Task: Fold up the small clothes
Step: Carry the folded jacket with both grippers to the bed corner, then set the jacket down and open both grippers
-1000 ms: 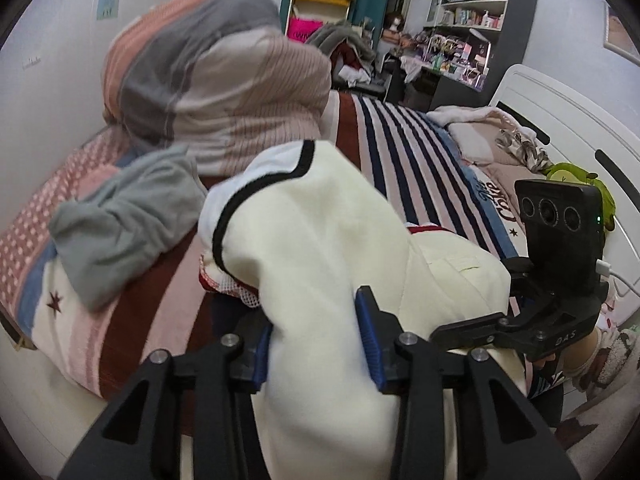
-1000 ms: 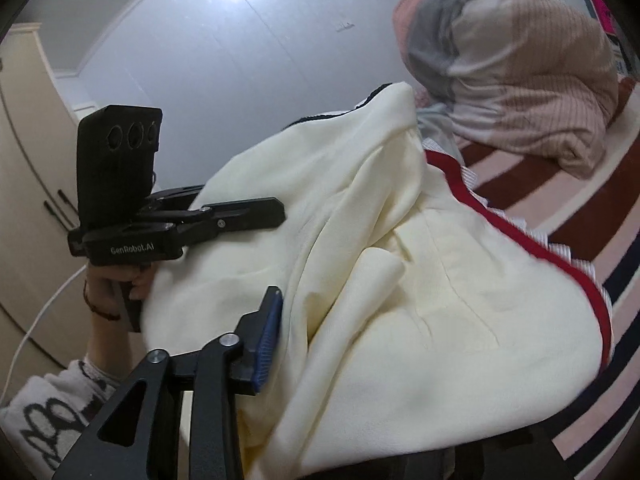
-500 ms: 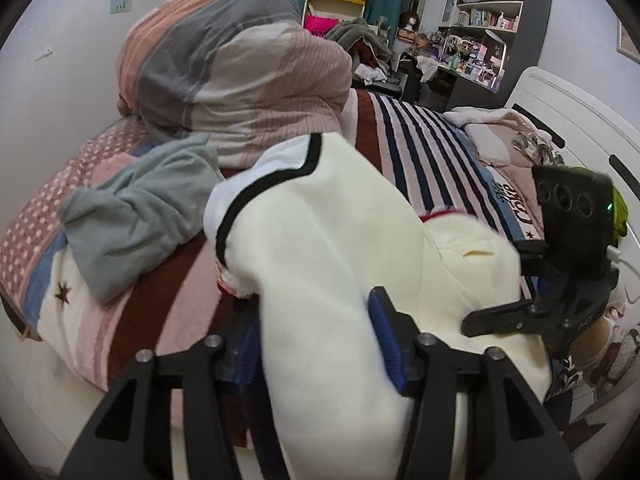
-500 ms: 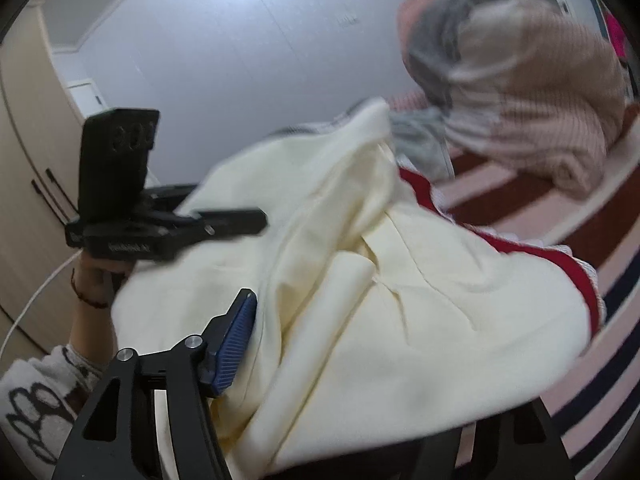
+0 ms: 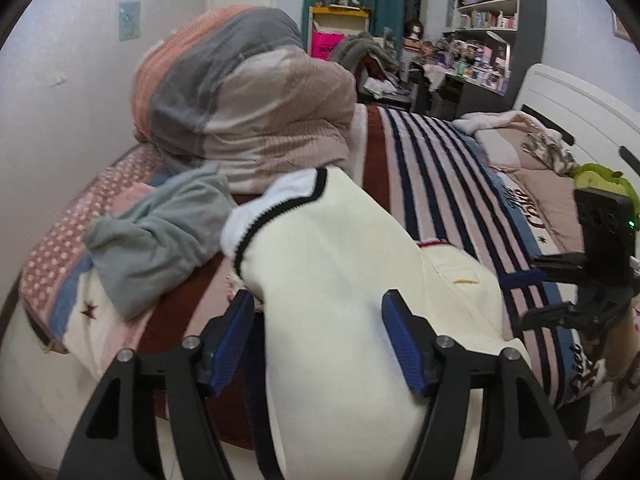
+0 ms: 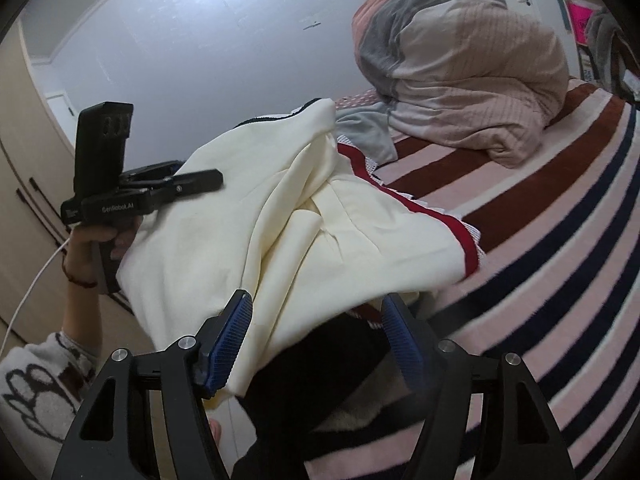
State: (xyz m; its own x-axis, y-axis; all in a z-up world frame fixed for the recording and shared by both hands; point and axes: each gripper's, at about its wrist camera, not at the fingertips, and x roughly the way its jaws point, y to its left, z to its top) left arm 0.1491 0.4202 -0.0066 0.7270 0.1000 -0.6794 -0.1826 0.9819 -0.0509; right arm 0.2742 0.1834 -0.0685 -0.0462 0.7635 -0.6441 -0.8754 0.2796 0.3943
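Observation:
A cream garment (image 5: pixel 340 300) with black and red trim lies bunched at the near edge of the striped bed (image 5: pixel 440 168). My left gripper (image 5: pixel 320 340) is open, its blue pads wide apart on either side of the cloth. My right gripper (image 6: pixel 316 340) is open too, with the garment's (image 6: pixel 320 220) lower edge draped between its pads. The left gripper (image 6: pixel 188 184) shows from the side in the right wrist view, over the cloth. The right gripper's body (image 5: pixel 600 240) shows at the right of the left wrist view.
A rolled striped duvet (image 5: pixel 240 100) lies at the far side of the bed. A grey garment (image 5: pixel 160 232) lies crumpled to the left of the cream one. A headboard (image 5: pixel 580 104) and cluttered shelves (image 5: pixel 488 20) stand at the right. A wall is at the left.
Both grippers have opened: the pads were close on the cream cloth and now stand wide apart. The garment has sagged onto the bed.

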